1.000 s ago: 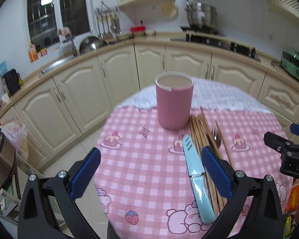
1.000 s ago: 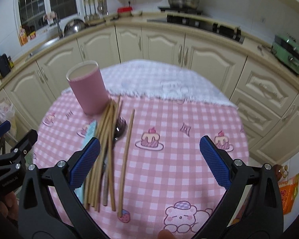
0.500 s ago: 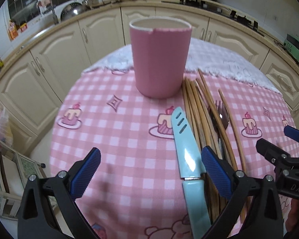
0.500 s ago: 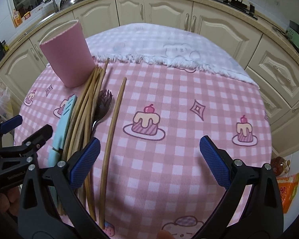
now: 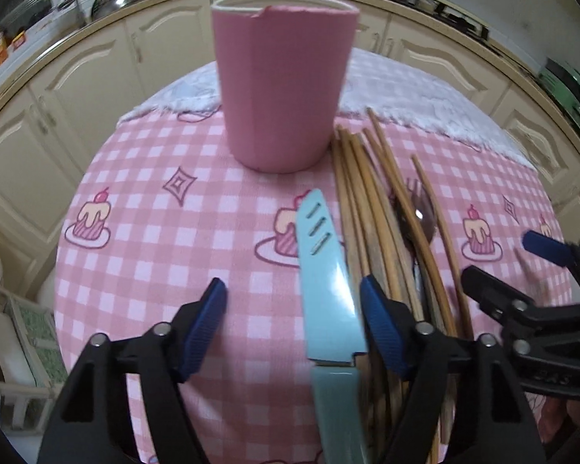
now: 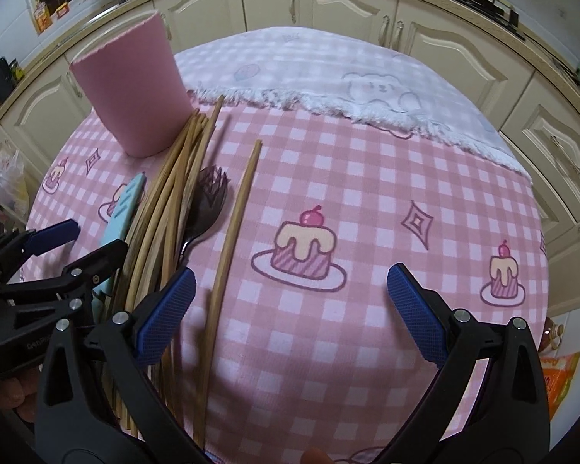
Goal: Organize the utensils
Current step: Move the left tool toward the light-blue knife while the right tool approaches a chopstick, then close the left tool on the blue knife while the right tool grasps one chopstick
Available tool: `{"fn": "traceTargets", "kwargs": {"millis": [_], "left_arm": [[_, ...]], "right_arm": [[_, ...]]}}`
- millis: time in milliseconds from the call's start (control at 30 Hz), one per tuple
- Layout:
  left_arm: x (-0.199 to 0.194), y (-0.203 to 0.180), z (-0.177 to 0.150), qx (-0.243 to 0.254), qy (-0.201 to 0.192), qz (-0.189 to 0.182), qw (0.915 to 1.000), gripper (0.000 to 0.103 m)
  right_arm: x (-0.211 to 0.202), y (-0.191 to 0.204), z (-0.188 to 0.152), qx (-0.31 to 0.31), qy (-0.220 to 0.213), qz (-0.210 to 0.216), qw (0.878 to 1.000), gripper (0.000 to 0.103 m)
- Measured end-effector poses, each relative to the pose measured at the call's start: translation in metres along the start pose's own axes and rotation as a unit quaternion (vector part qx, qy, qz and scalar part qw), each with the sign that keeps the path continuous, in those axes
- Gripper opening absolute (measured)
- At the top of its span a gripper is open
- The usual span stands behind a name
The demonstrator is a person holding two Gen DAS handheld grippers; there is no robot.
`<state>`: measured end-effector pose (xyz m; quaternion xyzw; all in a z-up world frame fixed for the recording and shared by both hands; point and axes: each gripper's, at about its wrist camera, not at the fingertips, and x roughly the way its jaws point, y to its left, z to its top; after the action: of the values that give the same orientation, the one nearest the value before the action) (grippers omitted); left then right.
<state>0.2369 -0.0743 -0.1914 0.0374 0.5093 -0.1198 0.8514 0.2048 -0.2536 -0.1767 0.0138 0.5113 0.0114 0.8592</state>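
Observation:
A tall pink cup [image 5: 284, 89] [image 6: 133, 89] stands upright at the far left of the round table with its pink checked cloth [image 6: 367, 193]. Beside it lie a light blue knife [image 5: 326, 282] [image 6: 125, 205], a bundle of wooden chopsticks [image 5: 371, 232] [image 6: 170, 208], a dark fork [image 5: 419, 212] [image 6: 205, 201] and one separate chopstick [image 6: 232, 239]. My left gripper [image 5: 294, 309] [image 6: 85, 243] hovers over the knife with its jaws closing; the blade lies between them by the right pad, not pinched. My right gripper [image 6: 290, 305] [image 5: 510, 261] is open, with the separate chopstick near its left pad.
A white fringed cloth [image 6: 328, 77] covers the table's far side. Cream kitchen cabinets [image 6: 464, 50] curve around behind. The cloth right of the chopsticks holds only printed cakes. An orange packet [image 6: 560, 371] lies below the right table edge, a plastic bag [image 6: 0, 181] at the left.
Both grippers have come down and tilted toward the table, closer to the utensils and the cup. The left jaws have narrowed around the knife blade. The right jaws stay wide.

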Motion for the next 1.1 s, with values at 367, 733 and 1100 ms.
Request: {"fn": "traceTargets", "kwargs": {"millis": [367,733,1100], "left_arm": [[-0.003,0.013,0.0,0.013,0.006,-0.019,0.9997,0.064],[0.002,0.023,0.006,0.018,0.0,0.01,0.9998,0.064],[0.006,0.009,0.012,0.069,0.009,0.013,0.9975,0.045]], "right_arm": [[0.009,0.003,0.005,-0.009,0.018,-0.005,1.0,0.068],[0.011,0.006,0.008,-0.009,0.018,-0.005,1.0,0.068],[0.016,0.013,0.024,-0.025,0.042,0.002,0.999,0.03]]}}
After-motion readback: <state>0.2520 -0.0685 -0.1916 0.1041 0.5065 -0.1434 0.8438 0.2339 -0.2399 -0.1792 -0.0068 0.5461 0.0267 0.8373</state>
